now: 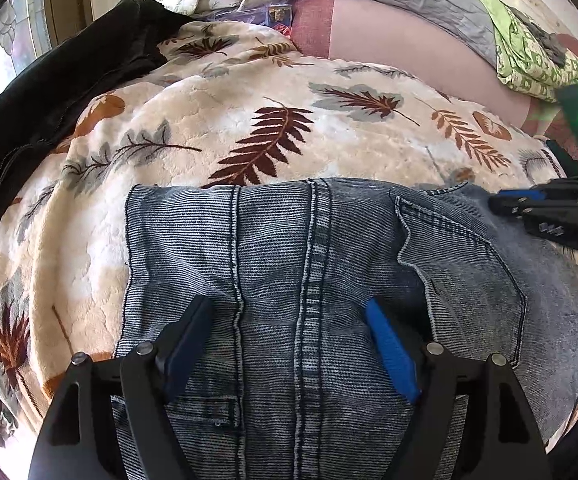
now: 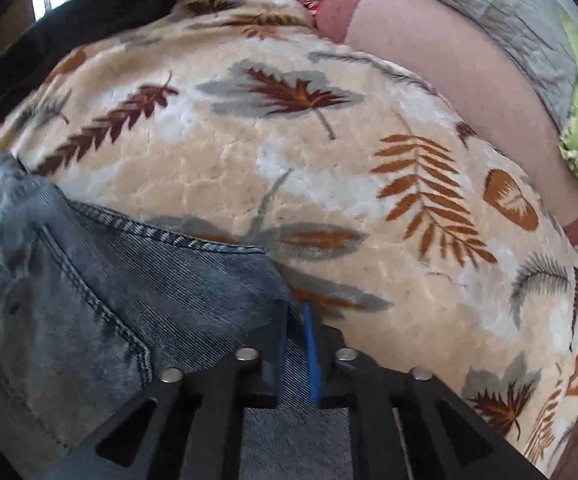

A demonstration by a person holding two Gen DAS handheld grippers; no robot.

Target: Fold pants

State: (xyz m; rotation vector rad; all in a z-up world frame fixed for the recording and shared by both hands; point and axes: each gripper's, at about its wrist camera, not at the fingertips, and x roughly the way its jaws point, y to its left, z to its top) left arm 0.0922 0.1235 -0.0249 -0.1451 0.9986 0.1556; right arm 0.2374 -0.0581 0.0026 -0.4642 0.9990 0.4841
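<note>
The pants (image 1: 309, 280) are blue-grey denim, lying flat on a cream blanket (image 1: 229, 128) printed with brown and grey leaves, which covers a bed. In the left wrist view the denim fills the lower middle, its stitched centre seam running straight away from the camera toward a far edge that crosses the picture from left to right; a back pocket sits to the right of that seam. So the seam lies along the reach of the left gripper (image 1: 289, 316), and the garment spreads sideways toward the other hand. The left gripper hovers directly over the denim with its jaws set wide, one finger on either side of the seam, holding nothing; whether the tips touch the cloth cannot be told. The right gripper (image 2: 295, 320) is at the garment's right margin, seen at the right border of the left wrist view, and its jaws are drawn narrow with a strip of denim pinched between them, near the edge of the garment. From that grip the pants extend away to the left, with bare blanket ahead and to the right. The right hand is therefore the one already attached, and any fold would seem to carry that edge leftward across the seam. A dark jacket (image 1: 61, 80) lies beyond the blanket's left side, well apart from the pants.
</note>
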